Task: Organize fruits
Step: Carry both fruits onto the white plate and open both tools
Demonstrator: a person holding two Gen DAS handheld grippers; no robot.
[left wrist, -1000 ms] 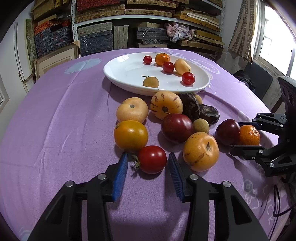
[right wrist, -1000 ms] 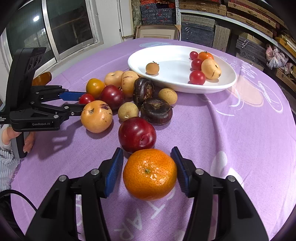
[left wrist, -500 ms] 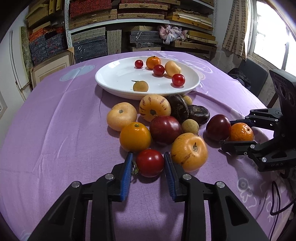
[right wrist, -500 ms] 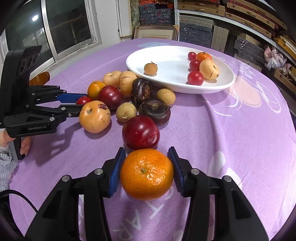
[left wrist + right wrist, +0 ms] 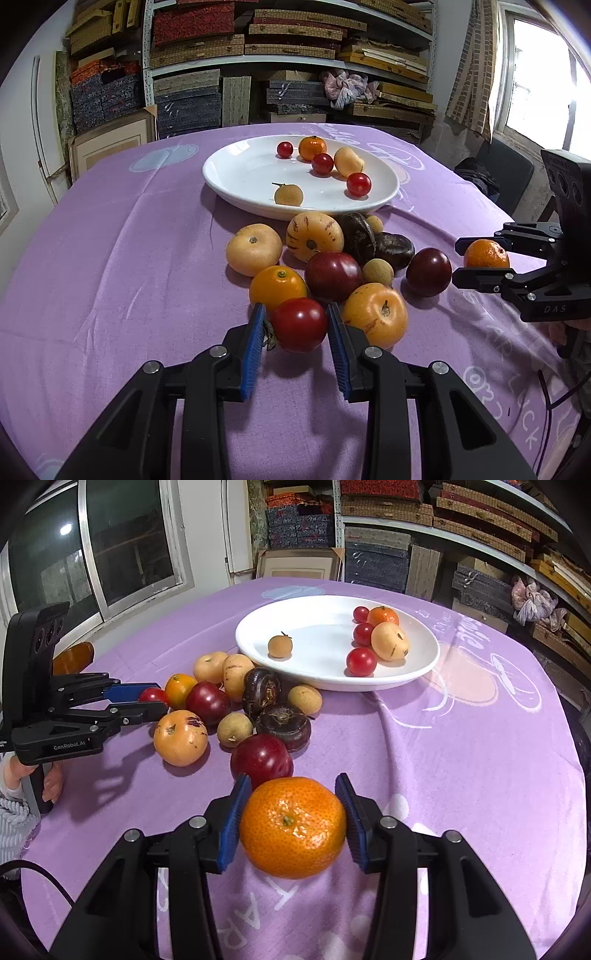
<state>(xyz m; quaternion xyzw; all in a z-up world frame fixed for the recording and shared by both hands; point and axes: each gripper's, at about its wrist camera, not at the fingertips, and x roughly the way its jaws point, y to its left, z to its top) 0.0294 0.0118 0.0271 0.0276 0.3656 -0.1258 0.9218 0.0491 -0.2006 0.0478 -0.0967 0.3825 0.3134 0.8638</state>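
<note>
- Step in hand: double pick, both grippers at the near edge of the purple tablecloth (image 5: 110, 258), each around one fruit.
- Left gripper (image 5: 295, 326): clenched on the red tomato (image 5: 300, 325). Jaws have just been closing, tomato between them. Right pad presses the skin; left pad meets the stem side, contact looks firm but the calyx hides it a bit.
- Right gripper (image 5: 291, 812): grasping the mandarin (image 5: 293, 827), blue pads on both flanks. Jaws have just been closing on it.
- Tomato sits at the near end of the fruit pile, touching the orange tomato (image 5: 277, 288) behind it and just beside the spotted yellow fruit (image 5: 375, 314).
- Mandarin sits near the front-right edge of the cloth, just in front of a dark red plum (image 5: 261, 758).
- White plate (image 5: 240, 173) at the far middle of the table already holds small tomatoes, another mandarin and two yellowish fruits; most of the pile not yet moved.
- Next move, my guess: lift both straight up to clear neighbours, carry over the pile to the plate, set down on bare plate area, release.
- Watch: tomato is soft, so no harder squeeze; lifting may nudge the orange tomato.
</note>
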